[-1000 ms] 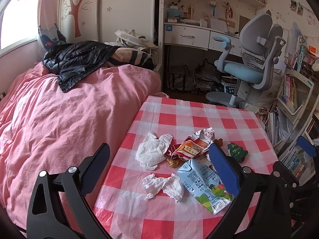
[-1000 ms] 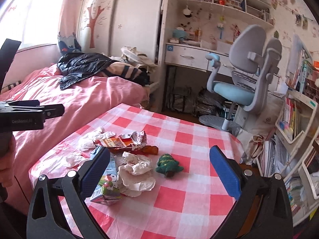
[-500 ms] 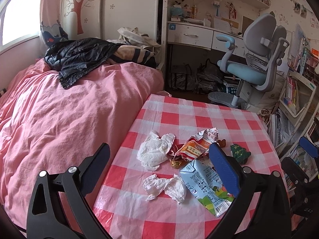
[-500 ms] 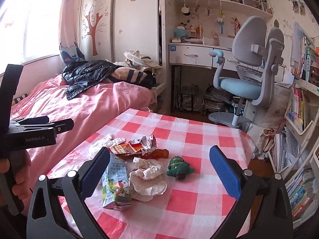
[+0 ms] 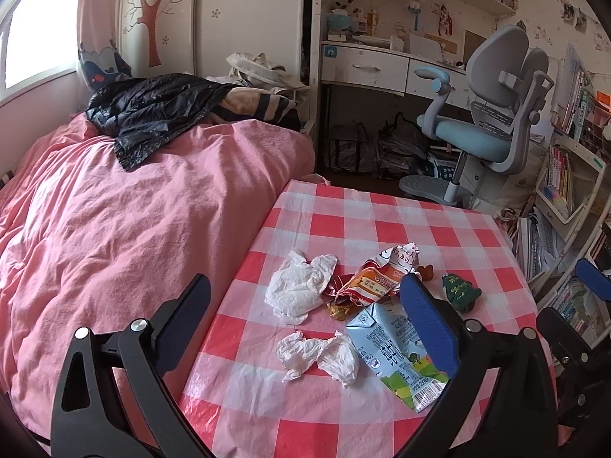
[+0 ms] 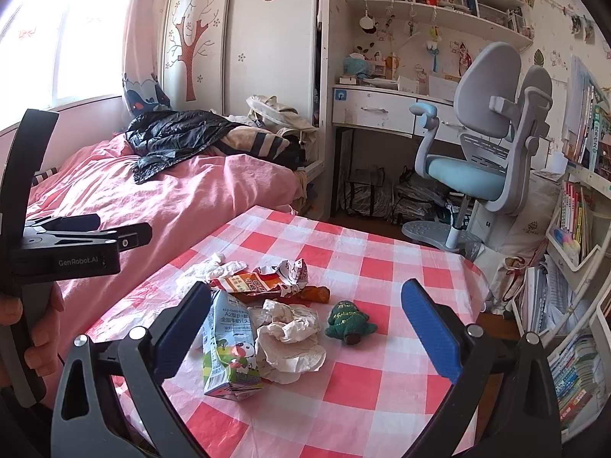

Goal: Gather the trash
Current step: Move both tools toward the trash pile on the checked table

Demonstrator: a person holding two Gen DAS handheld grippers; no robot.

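Note:
Trash lies on a red-and-white checked table [image 5: 382, 210] [image 6: 382, 259]. There is a blue milk carton [image 5: 397, 351] [image 6: 227, 347], an orange snack wrapper [image 5: 374, 280] [image 6: 259, 280], a white tissue [image 5: 299, 286] [image 6: 208, 269], a small crumpled tissue [image 5: 320, 355] and crumpled white paper [image 6: 290, 337]. A green tree-shaped toy [image 5: 460, 292] [image 6: 349, 320] sits to the right. My left gripper [image 5: 305, 324] is open above the near-left table edge. My right gripper [image 6: 305, 328] is open above the carton and paper. Both are empty.
A pink bed [image 5: 114, 229] with a black jacket [image 5: 152, 110] adjoins the table on the left. A grey-blue desk chair [image 5: 488, 133] and white desk [image 5: 366, 65] stand behind. Bookshelves [image 5: 565, 175] line the right. The left gripper body [image 6: 65, 252] shows at the right view's left edge.
Both grippers have drawn back and risen slightly, so the trash sits a little farther off. Both stay open. Nothing on the table has moved.

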